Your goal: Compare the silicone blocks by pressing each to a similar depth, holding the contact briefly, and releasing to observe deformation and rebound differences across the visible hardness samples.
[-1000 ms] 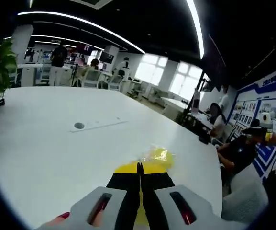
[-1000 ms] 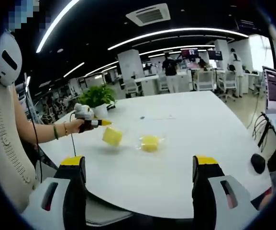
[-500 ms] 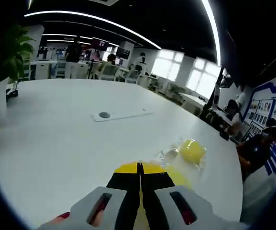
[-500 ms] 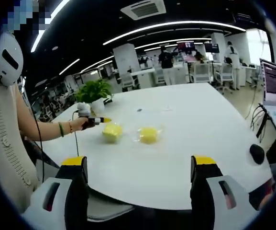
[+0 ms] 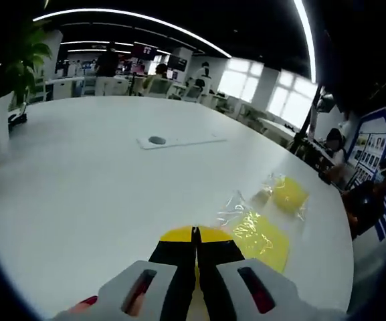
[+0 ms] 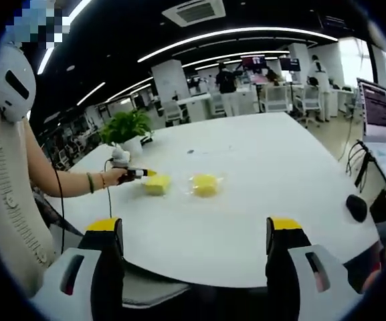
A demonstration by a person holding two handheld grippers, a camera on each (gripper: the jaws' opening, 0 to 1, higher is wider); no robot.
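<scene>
Left gripper [image 5: 194, 235], seen in its own view with its yellow-tipped fingers [image 5: 178, 235] pressed together and nothing visible between them, low over the white worktop [image 5: 79, 180]. Just to the right of the fingertips lies a yellow silicone block in clear wrap [image 5: 263, 235]; whether the fingers touch it cannot be told. A second wrapped yellow block [image 5: 290, 194] lies farther ahead and to the right. A grey round port [image 5: 157, 140] in a flat plate sits well ahead of the fingers. In the right gripper view, the right gripper [image 6: 193, 231] is held back from the worktop edge with its fingers [image 6: 106, 231] wide apart and empty; far ahead between them lie both blocks [image 6: 156, 184], [image 6: 205, 184] side by side, the left gripper [image 6: 139, 173] meeting the nearer one, held in a person's hand [image 6: 118, 177]. A potted plant [image 6: 127, 128] stands beyond.
</scene>
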